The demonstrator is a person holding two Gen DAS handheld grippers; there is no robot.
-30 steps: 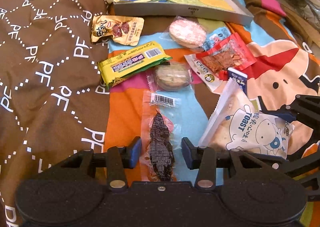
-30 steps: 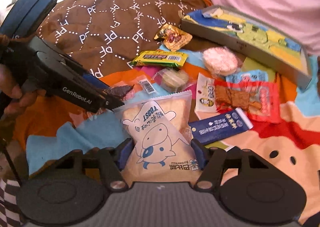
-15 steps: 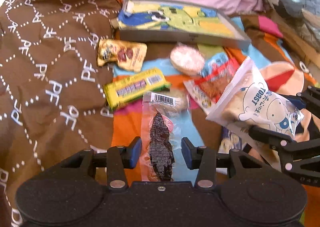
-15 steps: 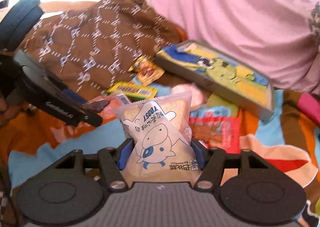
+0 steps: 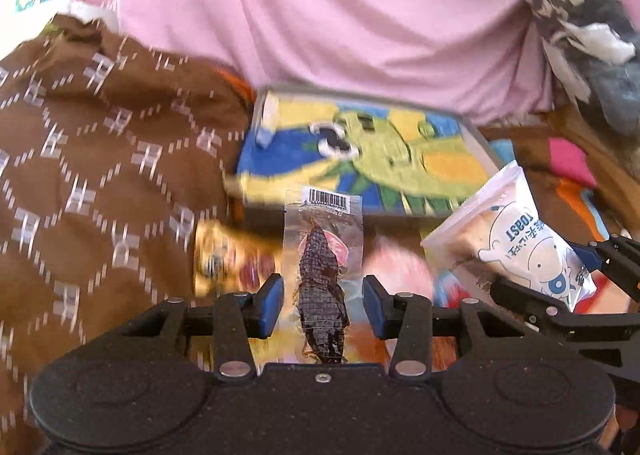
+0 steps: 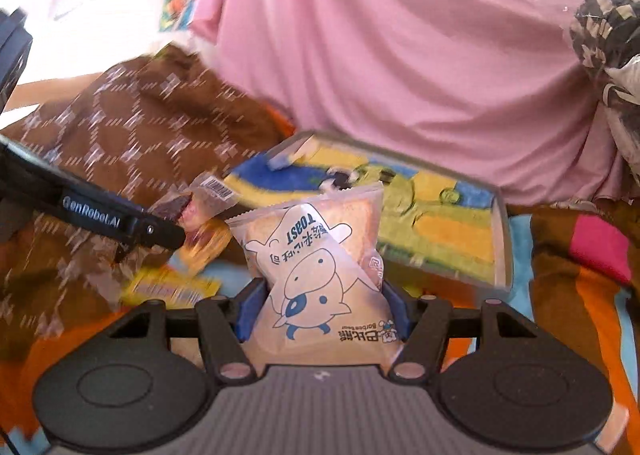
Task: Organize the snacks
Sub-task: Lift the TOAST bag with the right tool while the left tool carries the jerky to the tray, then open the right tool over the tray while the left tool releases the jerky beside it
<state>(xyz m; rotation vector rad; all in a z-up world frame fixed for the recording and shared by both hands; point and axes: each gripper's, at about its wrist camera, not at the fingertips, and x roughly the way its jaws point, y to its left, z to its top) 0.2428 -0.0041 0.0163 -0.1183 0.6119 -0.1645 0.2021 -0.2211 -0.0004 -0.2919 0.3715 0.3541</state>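
Both packets are carried clear of the bedding, toward the shallow grey tray (image 5: 478,137) with the cartoon-print liner; judged as the drop target for sorting.

Left gripper (image 5: 323,305): the clear packet of dark dried snack (image 5: 322,275) is seen between the blue pads, barcode end forward. Gaps are visible on both sides, so whether it is pinched further back cannot be told.

Right gripper (image 6: 322,309): pads are pressed against both sides of the toast packet (image 6: 320,267), held at its lower end so the top points at the tray. "TOAST" is readable, upside down, with a cartoon cow, Chinese characters and smaller illegible print.

"GenRobot.AI" is printed on the left gripper's finger in the right wrist view. Loose snacks below are motion-blurred; labels unreadable.
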